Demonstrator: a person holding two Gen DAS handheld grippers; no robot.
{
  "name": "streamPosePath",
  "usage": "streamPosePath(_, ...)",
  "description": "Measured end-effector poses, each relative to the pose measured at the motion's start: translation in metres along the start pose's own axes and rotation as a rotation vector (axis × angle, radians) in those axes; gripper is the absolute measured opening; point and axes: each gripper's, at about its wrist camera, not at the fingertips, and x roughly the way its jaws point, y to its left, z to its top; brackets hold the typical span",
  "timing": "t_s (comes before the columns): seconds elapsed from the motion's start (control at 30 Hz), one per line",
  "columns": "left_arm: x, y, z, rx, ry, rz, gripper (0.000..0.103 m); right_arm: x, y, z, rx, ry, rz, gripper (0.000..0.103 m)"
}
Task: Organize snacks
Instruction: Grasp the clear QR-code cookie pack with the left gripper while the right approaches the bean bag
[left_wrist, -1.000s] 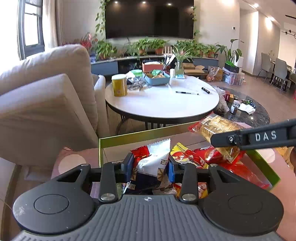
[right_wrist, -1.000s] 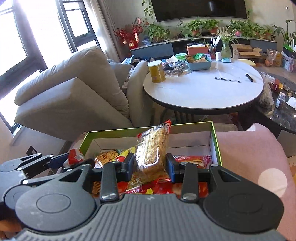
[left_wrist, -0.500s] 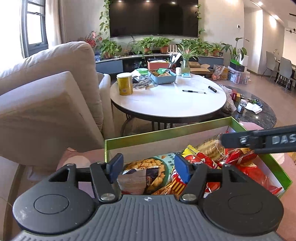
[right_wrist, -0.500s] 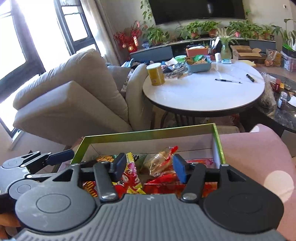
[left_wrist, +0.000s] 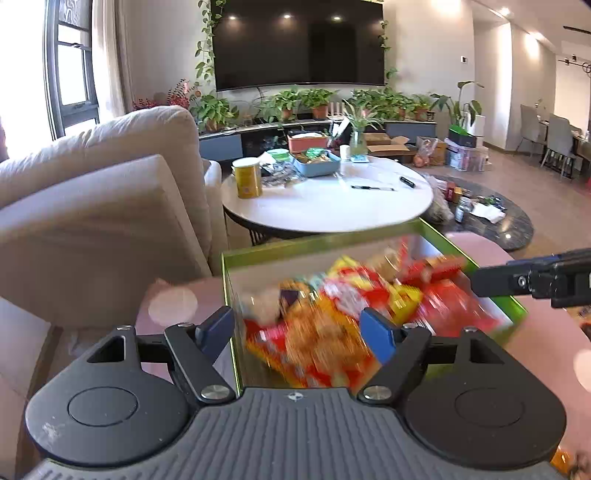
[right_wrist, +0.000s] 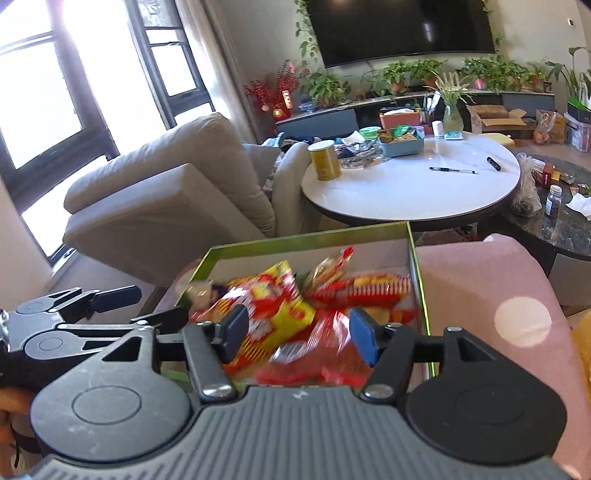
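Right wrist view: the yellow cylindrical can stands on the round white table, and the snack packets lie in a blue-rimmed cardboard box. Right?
Not quite. In the right wrist view the cardboard box has a green rim, not blue. The yellow cylindrical can does stand on the round white table, and the snack packets lie in the box.

A home living room: a beige sofa (left_wrist: 110, 206) at nine o'clock, a round white table (left_wrist: 328, 203) at twelve, a wall-mounted television (left_wrist: 299, 42) above potted plants (left_wrist: 295, 103) (dining chairs (left_wrist: 554, 140) at two o'clock).
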Motion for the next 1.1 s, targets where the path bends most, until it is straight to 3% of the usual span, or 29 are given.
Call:
streamPosePath(0.2,-0.018,-0.009,-0.048,-0.005,0.071,0.002,0.073,-0.022,0.008,-0.03,-0.052,0.014,0.01,0.081)
streamPosePath(0.47,0.003,-0.015,-0.09,-0.095,0.188,0.023,0.073,-0.032,0.006,-0.062,-0.028,0.055,0.001,0.081)
streamPosePath(0.57,0.012,-0.019,-0.091,-0.118,0.213,0.025,0.067,-0.036,0.008,-0.073,-0.037,0.068,0.02,0.081)
streamPosePath(0.6,0.014,-0.02,-0.093,-0.113,0.216,0.025,0.059,-0.037,0.009,-0.076,-0.04,0.077,0.027,0.081)
streamPosePath(0.7,0.016,-0.021,-0.095,-0.104,0.204,0.045,0.04,-0.038,0.015,-0.087,-0.065,0.097,0.04,0.081)
streamPosePath(1.1,-0.027,-0.002,-0.116,-0.21,0.12,0.047,0.037,-0.02,0.054,-0.117,-0.257,0.17,0.069,0.082)
